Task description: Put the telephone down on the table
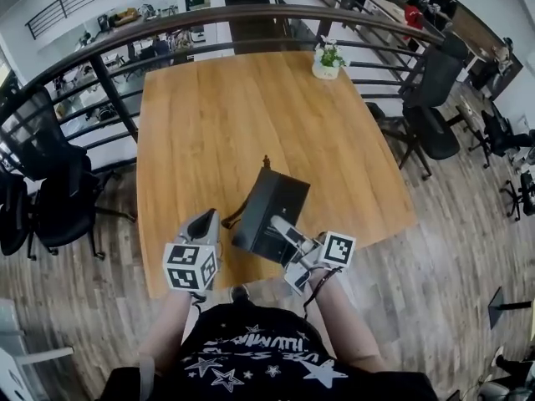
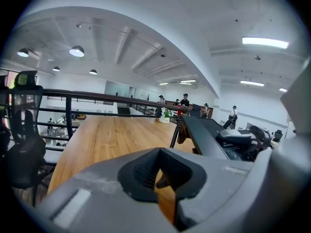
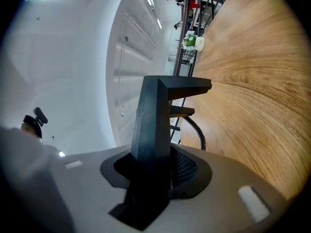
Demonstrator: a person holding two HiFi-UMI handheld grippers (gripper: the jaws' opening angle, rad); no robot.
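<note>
Evidently unfinished: the right gripper (image 1: 282, 226) has its jaws clamped on the black telephone (image 1: 269, 203), held tilted above the desk's (image 1: 251, 115) near edge, not yet set down. The left gripper (image 1: 203, 222) alongside has its jaws together, empty.

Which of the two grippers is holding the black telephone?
The right gripper: its jaws clamp the edge of the telephone. The left gripper, beside the telephone, is shut with nothing between its jaws.
</note>
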